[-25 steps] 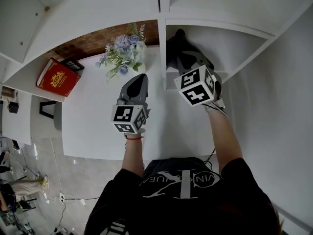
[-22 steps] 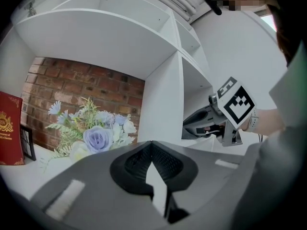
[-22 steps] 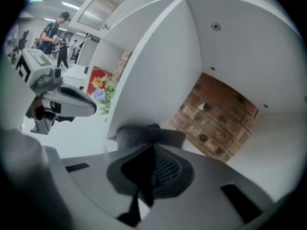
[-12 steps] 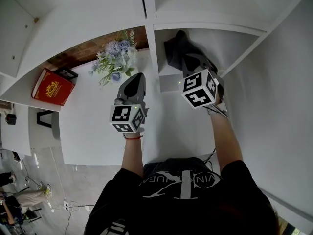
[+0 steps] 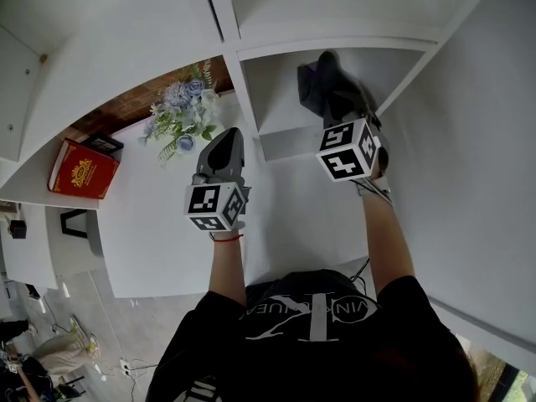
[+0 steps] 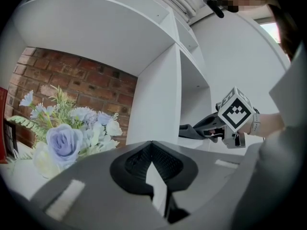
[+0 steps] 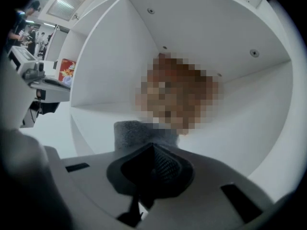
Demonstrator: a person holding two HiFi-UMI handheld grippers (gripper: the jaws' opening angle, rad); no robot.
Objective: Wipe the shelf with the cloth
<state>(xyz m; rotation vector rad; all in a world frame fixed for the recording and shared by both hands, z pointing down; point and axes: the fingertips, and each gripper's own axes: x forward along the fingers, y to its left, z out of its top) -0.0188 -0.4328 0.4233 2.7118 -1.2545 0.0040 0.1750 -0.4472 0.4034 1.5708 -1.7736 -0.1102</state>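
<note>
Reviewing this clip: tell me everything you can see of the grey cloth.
The dark grey fuzzy cloth looks soft and napped, bunched into a crumpled lump rather than spread flat. The right tongs are shut on its near edge, so the rest juts forward past their tips. It is inside the open white shelf compartment, well behind the front edge. Whether it presses on the compartment's floor or back wall cannot be told.

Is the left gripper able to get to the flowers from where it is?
Probably yes. Nothing stands between the left gripper and the flowers, just bare tabletop.
</note>
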